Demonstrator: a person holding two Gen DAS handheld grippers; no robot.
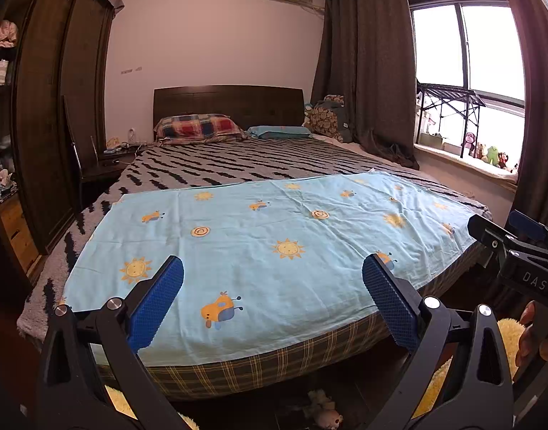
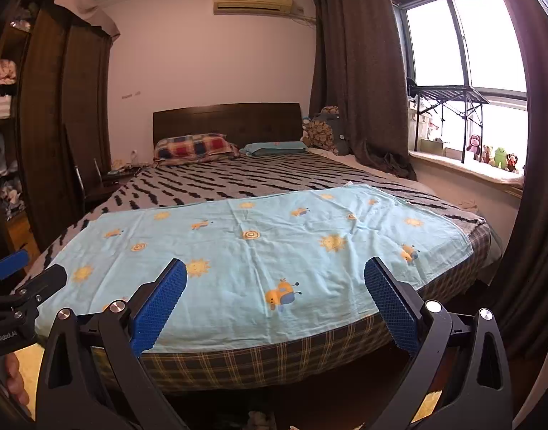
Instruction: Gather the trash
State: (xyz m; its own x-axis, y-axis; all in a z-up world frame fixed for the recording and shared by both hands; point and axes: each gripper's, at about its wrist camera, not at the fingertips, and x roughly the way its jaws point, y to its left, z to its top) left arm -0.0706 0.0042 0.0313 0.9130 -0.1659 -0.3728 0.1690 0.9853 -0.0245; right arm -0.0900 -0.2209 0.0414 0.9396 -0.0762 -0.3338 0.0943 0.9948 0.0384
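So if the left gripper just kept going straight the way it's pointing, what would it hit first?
Probably the light blue sheet spread over the foot of the bed. The left gripper is open and aimed at it with nothing between, though depth is hard to judge.

Ahead of both pairs of jaws stands the bed (image 1: 216, 369), its plaid-sided mattress edge nearest them. A light blue sheet (image 1: 267, 258) printed with suns lies flat on its near end, spanning past both jaws. Beyond it a grey blanket with black dashes (image 1: 231, 165) covers the rest, with a checked pillow (image 1: 198, 127) and a teal pillow (image 1: 279, 131) by the dark headboard (image 1: 227, 102).
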